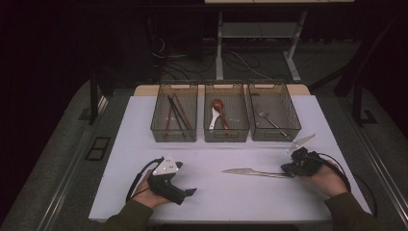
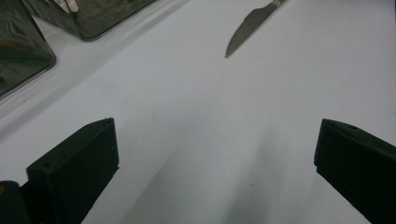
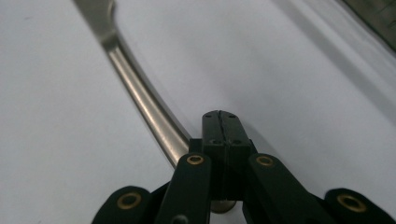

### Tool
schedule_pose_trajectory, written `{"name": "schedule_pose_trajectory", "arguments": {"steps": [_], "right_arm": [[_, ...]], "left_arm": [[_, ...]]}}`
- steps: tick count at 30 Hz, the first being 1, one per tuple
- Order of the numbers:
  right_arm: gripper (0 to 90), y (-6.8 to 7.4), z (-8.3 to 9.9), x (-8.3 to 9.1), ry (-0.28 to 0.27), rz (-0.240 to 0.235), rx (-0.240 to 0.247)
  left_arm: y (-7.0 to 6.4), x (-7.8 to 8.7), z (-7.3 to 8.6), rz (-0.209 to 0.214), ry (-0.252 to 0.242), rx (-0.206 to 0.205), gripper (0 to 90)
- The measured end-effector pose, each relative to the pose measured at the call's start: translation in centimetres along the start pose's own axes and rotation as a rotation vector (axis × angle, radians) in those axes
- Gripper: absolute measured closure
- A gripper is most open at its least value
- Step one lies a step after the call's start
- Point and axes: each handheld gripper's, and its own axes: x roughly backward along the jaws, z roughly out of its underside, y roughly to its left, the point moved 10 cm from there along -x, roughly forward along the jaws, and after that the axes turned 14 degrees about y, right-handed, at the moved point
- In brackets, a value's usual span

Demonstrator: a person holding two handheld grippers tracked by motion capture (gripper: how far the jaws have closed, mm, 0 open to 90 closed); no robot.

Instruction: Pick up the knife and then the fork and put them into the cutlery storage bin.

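White table [image 1: 216,202], knife [image 3: 140,100] handle beside closed right gripper [image 3: 223,122] jaws

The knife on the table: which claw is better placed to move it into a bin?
The right claw: its jaws are shut at the knife handle end. The left claw is open, apart from the blade.

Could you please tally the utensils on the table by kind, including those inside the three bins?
Chopsticks: cannot count exactly, a dark and brown bundle in the left bin
Spoons: 2, a brown spoon and a white spoon
Fork: 1
Knife: 1
Total without chopsticks: 4
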Motion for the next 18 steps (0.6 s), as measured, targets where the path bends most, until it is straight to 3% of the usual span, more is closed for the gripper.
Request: {"name": "schedule_pose_trajectory", "arguments": {"steps": [13, 18], "right_arm": [[90.0, 2.8, 1.8, 0.4, 0.06, -0.038, 0.071], [89.9, 3.0, 1.8, 0.4, 0.055, -0.034, 0.074]], "left_arm": [[0.0, 0.0, 0.0, 0.002, 0.002, -0.006, 0.0], [-0.1, 0.0, 0.0, 0.001, -0.001, -0.005, 0.0]]}}
